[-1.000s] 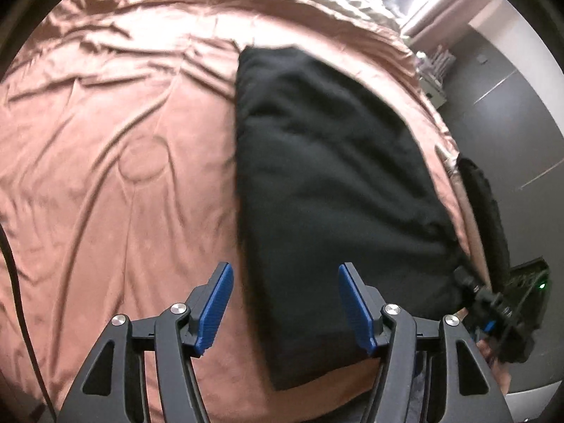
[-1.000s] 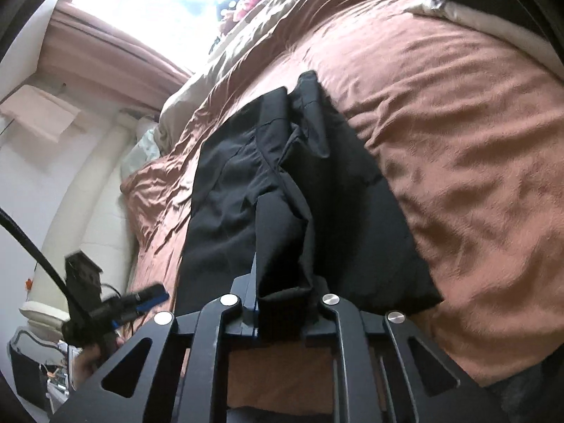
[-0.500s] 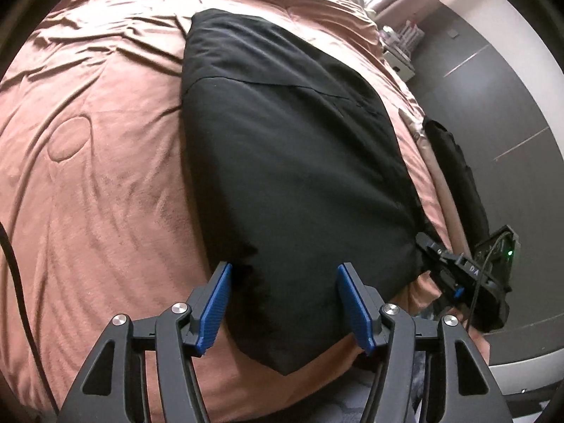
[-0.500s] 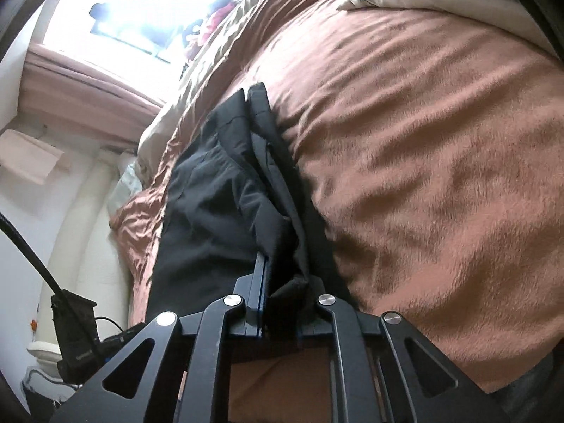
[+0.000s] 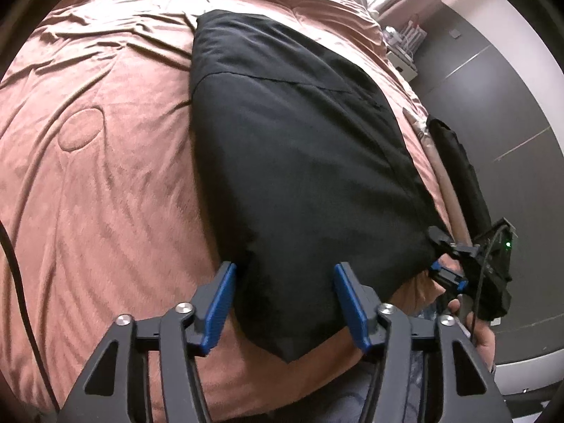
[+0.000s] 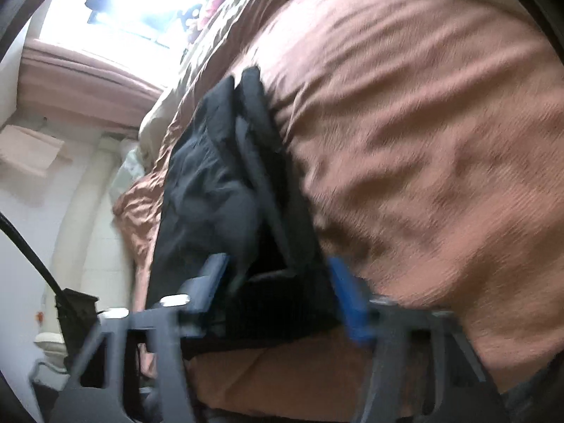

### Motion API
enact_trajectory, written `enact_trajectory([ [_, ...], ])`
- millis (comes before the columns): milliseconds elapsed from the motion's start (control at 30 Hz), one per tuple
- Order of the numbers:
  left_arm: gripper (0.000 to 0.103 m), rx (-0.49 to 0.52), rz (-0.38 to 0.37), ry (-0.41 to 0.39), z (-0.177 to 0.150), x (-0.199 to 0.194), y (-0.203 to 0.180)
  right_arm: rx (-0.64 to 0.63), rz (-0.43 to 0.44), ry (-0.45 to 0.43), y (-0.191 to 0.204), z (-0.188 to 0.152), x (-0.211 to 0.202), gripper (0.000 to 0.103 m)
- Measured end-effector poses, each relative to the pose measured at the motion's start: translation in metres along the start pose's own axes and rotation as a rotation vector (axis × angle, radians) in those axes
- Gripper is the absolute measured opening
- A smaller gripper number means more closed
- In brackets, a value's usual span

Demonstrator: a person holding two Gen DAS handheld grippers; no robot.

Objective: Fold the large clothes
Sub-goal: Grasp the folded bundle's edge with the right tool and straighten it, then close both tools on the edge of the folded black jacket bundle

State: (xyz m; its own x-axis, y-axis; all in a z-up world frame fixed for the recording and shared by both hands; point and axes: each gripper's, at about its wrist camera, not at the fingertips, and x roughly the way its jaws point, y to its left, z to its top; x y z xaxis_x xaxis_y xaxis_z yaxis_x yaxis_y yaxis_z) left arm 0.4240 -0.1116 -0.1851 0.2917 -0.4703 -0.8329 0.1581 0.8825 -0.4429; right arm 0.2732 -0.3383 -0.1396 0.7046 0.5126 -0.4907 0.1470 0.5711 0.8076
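Garment [image 5: 299, 162], black, lies on the bed [image 5: 105, 176], long axis running away. Left gripper [image 5: 283, 303] straddles its near corner, jaws just narrowing, pads not pressing. Right gripper [image 6: 278, 292] has just opened off the far-side hem.

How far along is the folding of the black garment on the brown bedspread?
Done: the black fabric garment lies doubled into a long panel on the brown satin bedspread. In hand: the right gripper has just been opening its jaws, cloth between them; the left gripper straddles the near corner, open. Left: probably another fold.
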Motion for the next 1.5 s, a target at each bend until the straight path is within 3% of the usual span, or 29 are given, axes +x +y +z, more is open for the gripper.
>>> enact_trajectory([
  [67,0.047,0.001,0.001,0.0,-0.002,-0.001,0.001,-0.009,0.003,-0.004,-0.001,0.002,-0.002,0.031],
  [233,0.03,-0.049,-0.038,-0.005,-0.003,-0.008,0.014,-0.011,0.032,0.01,0.005,-0.004,-0.006,0.022],
  [567,0.018,-0.025,-0.013,-0.039,-0.011,-0.035,0.025,-0.036,0.074,0.071,0.015,-0.027,0.0,0.022],
  [833,0.017,-0.006,-0.009,-0.034,-0.029,-0.059,0.037,-0.084,0.101,0.156,0.015,-0.043,0.003,0.022],
  [900,0.017,-0.003,-0.012,-0.024,-0.03,-0.058,0.038,-0.107,0.069,0.145,0.013,-0.034,-0.001,0.028],
  [967,0.018,-0.011,-0.016,-0.012,-0.025,-0.055,0.04,-0.111,0.036,0.128,0.011,-0.021,-0.004,0.055],
  [1033,0.026,-0.021,-0.03,-0.005,-0.018,-0.052,0.044,-0.117,0.015,0.087,0.01,-0.004,-0.009,0.07],
  [1133,0.045,-0.044,-0.049,-0.024,-0.005,-0.05,0.052,-0.111,0.035,0.066,0.005,0.029,-0.008,0.07],
  [1300,0.046,-0.06,-0.032,-0.026,0.021,-0.035,0.061,-0.091,0.038,0.079,0.001,0.082,0.023,0.07],
  [1400,0.046,-0.068,-0.032,-0.026,0.037,-0.025,0.066,-0.109,0.026,0.084,0.006,0.109,0.045,0.079],
  [1500,0.046,-0.079,-0.041,-0.027,0.053,-0.018,0.07,-0.118,0.032,0.104,0.013,0.129,0.067,0.08],
])
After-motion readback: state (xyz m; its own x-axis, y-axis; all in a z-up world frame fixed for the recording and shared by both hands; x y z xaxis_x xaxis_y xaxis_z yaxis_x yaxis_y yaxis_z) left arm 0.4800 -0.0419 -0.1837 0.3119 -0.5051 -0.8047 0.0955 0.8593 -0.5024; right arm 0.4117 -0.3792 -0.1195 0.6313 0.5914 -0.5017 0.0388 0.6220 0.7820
